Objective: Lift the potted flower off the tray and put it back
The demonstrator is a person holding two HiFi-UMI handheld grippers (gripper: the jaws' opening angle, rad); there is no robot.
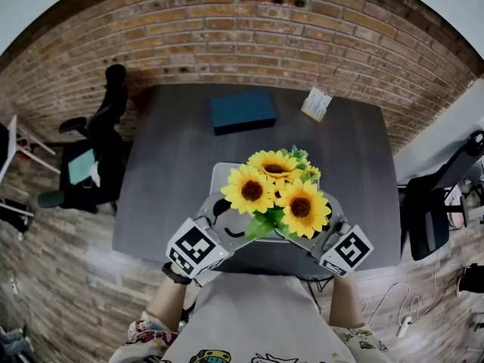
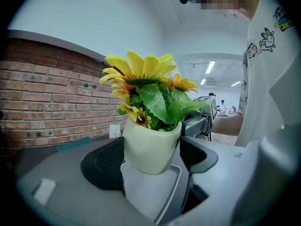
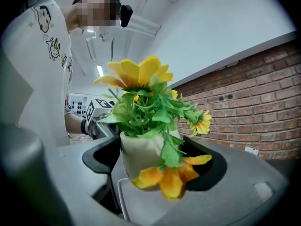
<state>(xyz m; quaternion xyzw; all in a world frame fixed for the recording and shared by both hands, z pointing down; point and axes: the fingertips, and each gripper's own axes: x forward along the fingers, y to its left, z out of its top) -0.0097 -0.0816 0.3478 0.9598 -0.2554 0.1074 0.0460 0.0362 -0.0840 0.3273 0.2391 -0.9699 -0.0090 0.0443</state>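
Note:
The potted flower is a cream pot with yellow sunflowers and green leaves. It hangs above the pale grey tray, its base clear of the tray. My left gripper holds the pot between its black pads. From the opposite side my right gripper clasps the same pot, and a drooping bloom hides part of it. In the head view the left gripper and right gripper flank the blooms. The blooms hide the pot there, and only the tray's far rim shows.
The tray lies near the front edge of a dark grey table. A teal book and a small white card lie at the back. Office chairs stand left and right of the table; behind it is a brick wall.

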